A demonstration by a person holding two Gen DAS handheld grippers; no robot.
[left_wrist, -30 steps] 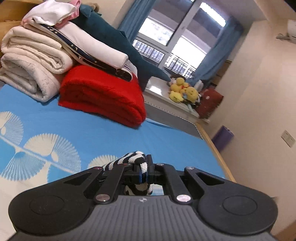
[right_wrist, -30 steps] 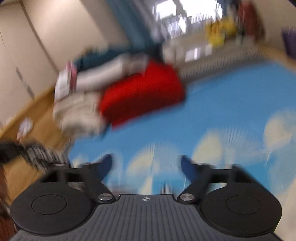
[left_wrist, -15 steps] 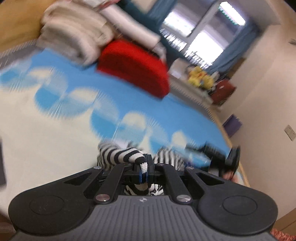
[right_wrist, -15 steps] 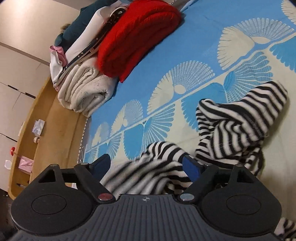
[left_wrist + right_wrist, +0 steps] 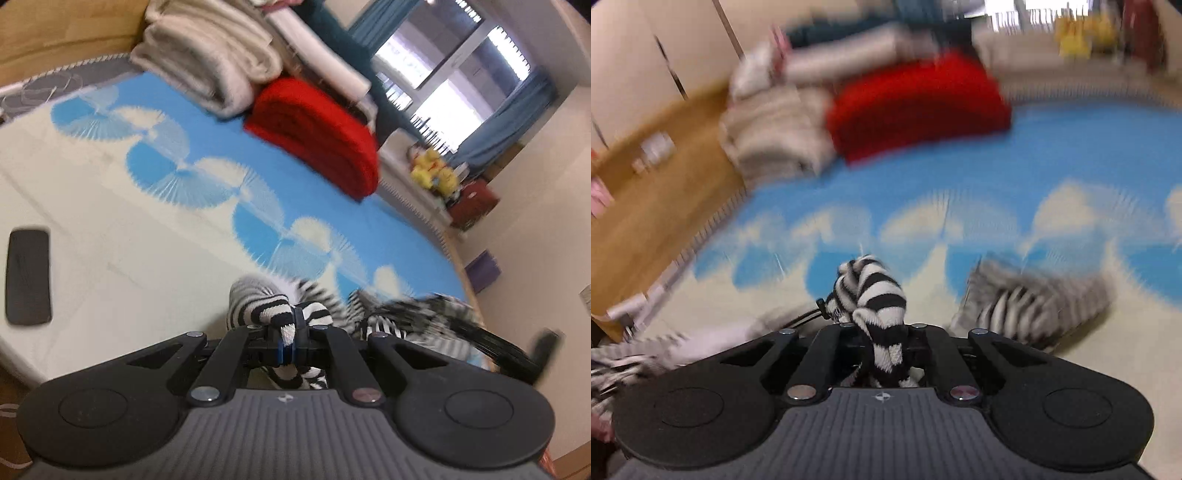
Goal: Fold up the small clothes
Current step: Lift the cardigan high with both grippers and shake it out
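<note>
Two hand-held grippers grip one black-and-white striped garment [image 5: 258, 306] low over a bed [image 5: 110, 240] spread with a blue-and-cream fan-print sheet. The left hand-held gripper [image 5: 291, 334] is clamped narrow on a bunched fold of the striped knit, which pokes up between its fingers; more of the cloth trails off to the right of that view, blurred. The right hand-held gripper [image 5: 886, 343] has its jaws closing on another bunch of the same garment [image 5: 871, 291], striped fabric standing up between the fingers and hiding the tips. A further stretch of the stripes lies on the sheet to the right in the right wrist view, apparently loose, though the blur makes that hard to judge. At the far end of the bed sit a folded red blanket [image 5: 317, 133] and, just beside it, a stack of cream blankets [image 5: 214, 62]. A flat black object [image 5: 27, 277] lies on the sheet well apart at the left.
</note>
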